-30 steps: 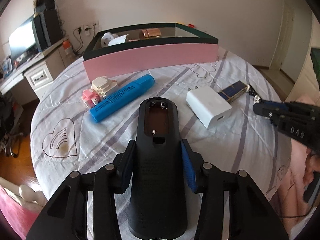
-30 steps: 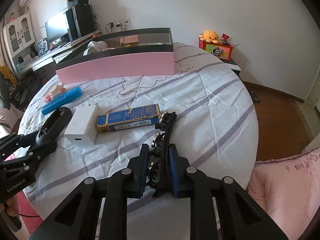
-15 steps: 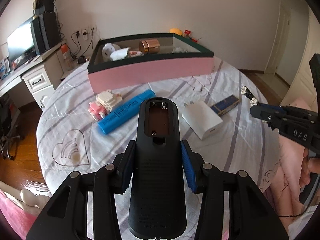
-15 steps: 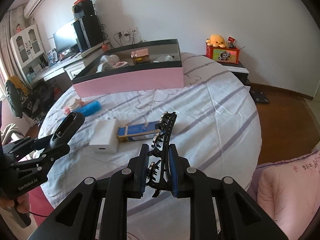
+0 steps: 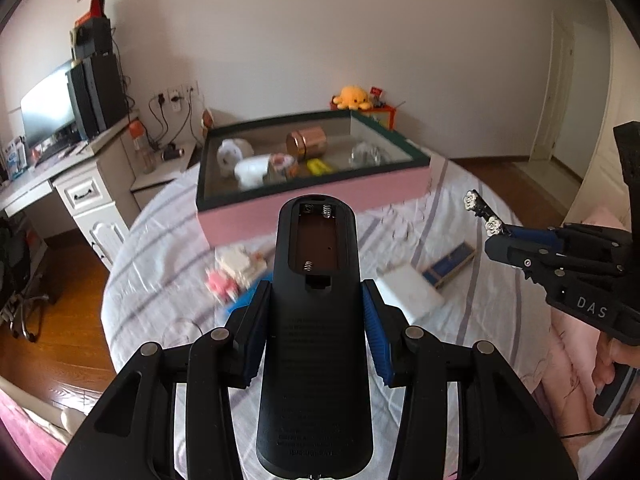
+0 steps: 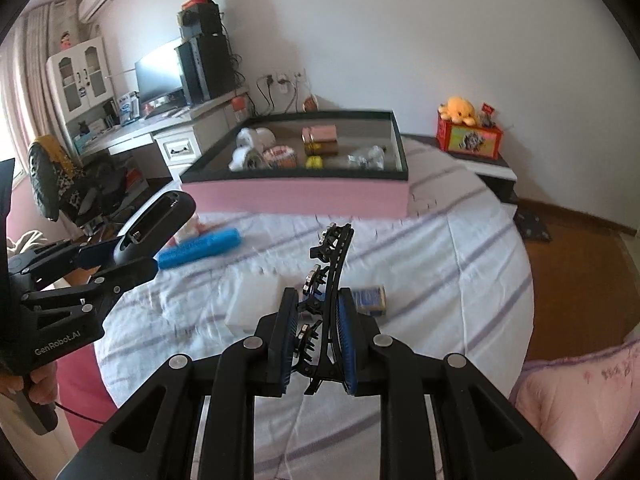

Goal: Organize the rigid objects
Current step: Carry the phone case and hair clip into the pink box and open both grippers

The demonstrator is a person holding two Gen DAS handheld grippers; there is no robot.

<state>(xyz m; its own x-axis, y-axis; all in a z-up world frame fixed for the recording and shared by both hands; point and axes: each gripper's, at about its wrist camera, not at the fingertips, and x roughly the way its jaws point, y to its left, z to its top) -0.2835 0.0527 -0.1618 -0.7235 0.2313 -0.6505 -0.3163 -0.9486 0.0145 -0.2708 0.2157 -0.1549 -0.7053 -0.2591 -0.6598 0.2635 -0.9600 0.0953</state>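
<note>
— Black remote [image 5: 316,320], where is it sitting?
— I'm clamping it in the left gripper [image 5: 316,336], near the pink box [image 5: 312,204]. I'm pinching the hair clip [image 6: 326,300] in the right gripper [image 6: 316,344].

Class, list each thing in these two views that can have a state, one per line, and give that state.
Black remote control: battery cover off, compartment empty, clamped in the left gripper, lifted.
Black hair clip with silver flowers: pinched in the right gripper, lifted.
Pink-sided open box: lidless, holding several items.
Blue highlighter: capped, lying flat.
White charger block: lying flat.
Blue and gold box: closed, lying flat.
</note>
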